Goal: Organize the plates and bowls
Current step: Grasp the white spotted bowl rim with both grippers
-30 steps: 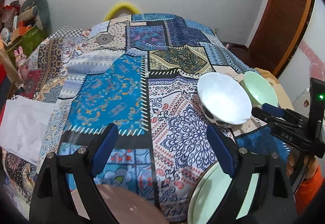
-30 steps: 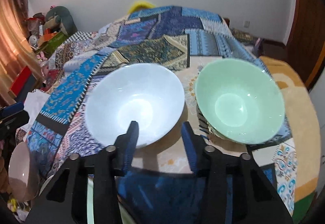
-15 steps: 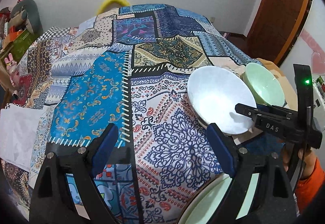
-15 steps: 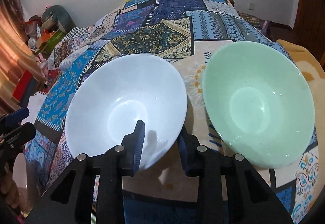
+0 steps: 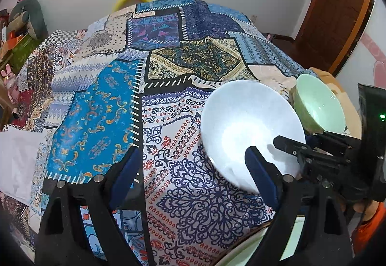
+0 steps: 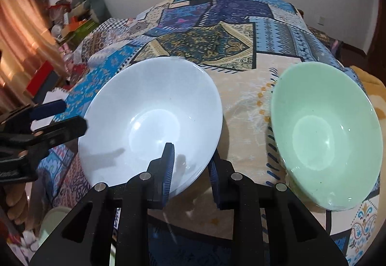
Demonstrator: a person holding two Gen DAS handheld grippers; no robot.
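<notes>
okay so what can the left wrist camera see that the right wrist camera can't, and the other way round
Only the left wrist view shows the wooden door and the pale green plate at the bottom edge. Only the right wrist view shows the orange curtain and the right gripper clamped on the white bowl's near rim, one finger inside and one outside. Both show the white bowl, the green bowl, the patchwork cloth and the open left gripper.

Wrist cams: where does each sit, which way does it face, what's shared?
Left wrist: on the left gripper, facing down across the patchwork cloth; fingers wide, nothing between.
Right wrist: on the right gripper, facing down at the white bowl, rim clamped; green bowl beside it.
Shared: both bowls, cloth, each other's gripper.
</notes>
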